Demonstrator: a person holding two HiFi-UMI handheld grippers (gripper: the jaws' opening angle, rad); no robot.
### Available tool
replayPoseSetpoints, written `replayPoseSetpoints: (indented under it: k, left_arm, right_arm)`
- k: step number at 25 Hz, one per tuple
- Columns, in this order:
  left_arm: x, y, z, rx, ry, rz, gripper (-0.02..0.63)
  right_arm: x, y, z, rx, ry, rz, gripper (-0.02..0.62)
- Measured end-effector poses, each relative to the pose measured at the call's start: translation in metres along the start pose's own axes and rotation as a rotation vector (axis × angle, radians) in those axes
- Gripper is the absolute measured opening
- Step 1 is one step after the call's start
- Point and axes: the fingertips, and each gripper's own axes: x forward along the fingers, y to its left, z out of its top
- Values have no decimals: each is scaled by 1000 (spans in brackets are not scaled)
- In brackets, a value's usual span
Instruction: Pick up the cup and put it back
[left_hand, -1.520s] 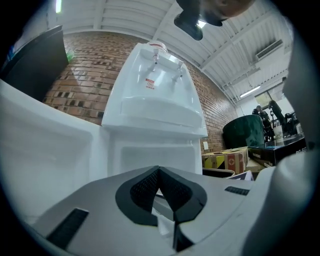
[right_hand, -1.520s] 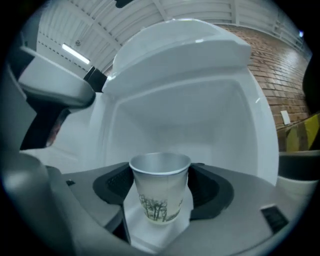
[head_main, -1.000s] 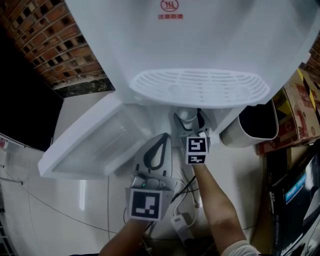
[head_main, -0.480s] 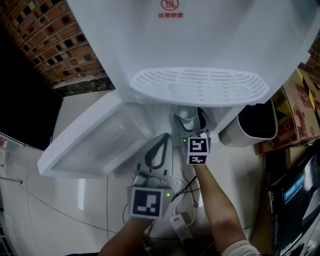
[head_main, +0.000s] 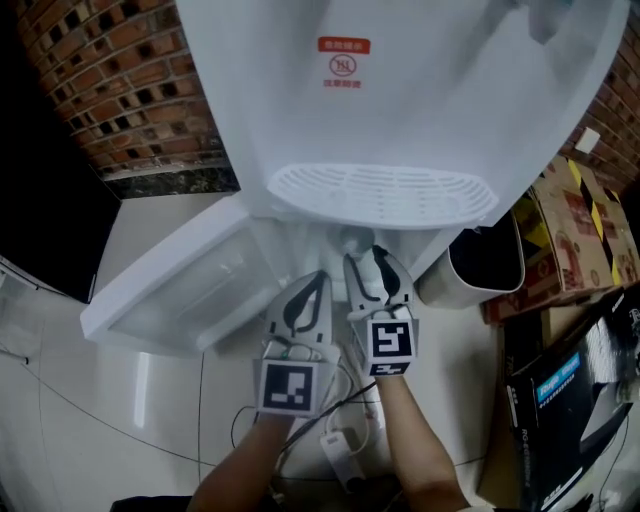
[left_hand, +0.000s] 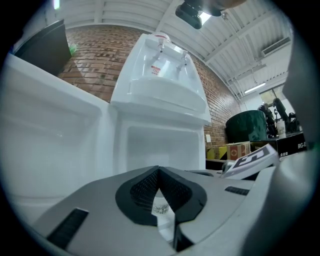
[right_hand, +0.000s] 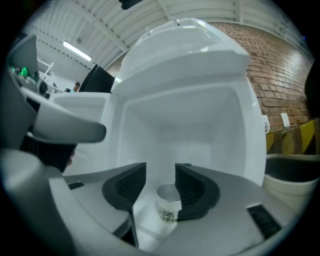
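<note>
A small white paper cup (right_hand: 168, 206) with a dark print stands on the floor of the white dispenser's lower cabinet (right_hand: 185, 130). My right gripper (right_hand: 161, 172) points level at it. Its jaws have just been closing and stand half apart. The cup shows low in the gap, close by the right pad, with clear room to the left pad, and nothing presses on it. In the head view the right gripper (head_main: 375, 262) sits under the drip tray (head_main: 385, 190). My left gripper (head_main: 320, 278) hangs beside it, shut and holding nothing. The cup (left_hand: 161, 210) shows below its joined tips (left_hand: 159, 172).
The cabinet's door (head_main: 170, 300) swings open to the left. A white bin (head_main: 485, 260) stands right of the dispenser, with cardboard boxes (head_main: 575, 230) and a black carton (head_main: 565, 400) beyond it. Cables and a power strip (head_main: 345, 450) lie on the floor. A brick wall (head_main: 120, 100) is behind.
My right gripper has drawn back from the cabinet toward the person and now sits almost level with the left one. Its jaws are narrower. The cup is out of them. The head view has shifted.
</note>
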Motion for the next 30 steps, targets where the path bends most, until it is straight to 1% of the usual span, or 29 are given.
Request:
replayPoseSetpoints:
  k: [1,2,6,10,12,14,16,20,23,26,29,30]
  left_arm:
    - [1,0,1,-4,-5,1,3]
    - [1,-1,3,-5,-11,0,3]
    - [3,-6,12,-3,-34,-12,3]
    - [4,-10,22,-12,-57,-21,3]
    - [3,-13,24,-3,-62,-30,3]
    - [3,-16,24,11,-67,-42,3]
    - [3,-19,26,18,-71,-51,3]
    - [1,-20,37,17,-87,-48,3]
    - [-3,-20,58,37,-97,-52,3]
    - [-6,-28,87,91,-82,-79,3]
    - [-13,-41,125,154,-46,-105,3]
    - [-16,-42,140,160,-33,-105,3]
  right_arm:
    - [-6,3,10,-2,-11,0,185]
    - [-12,5,19,-5,-23,1,157]
    - [-35,11,51,-12,-61,-12,92]
    - [-57,13,70,-20,-72,-36,48]
    - [-66,14,75,-10,-66,-51,40]
    - [-70,13,78,-23,-62,-55,25]
    - [-72,12,78,-43,-53,-53,25]
    - [-74,8,83,-41,-49,-57,25]
    - [-78,8,100,-51,-48,-56,25]
    - [-88,11,128,-64,-31,-51,25]
    - [-100,14,173,-74,-25,-36,25]
    - [-104,14,191,-66,-28,-35,25]
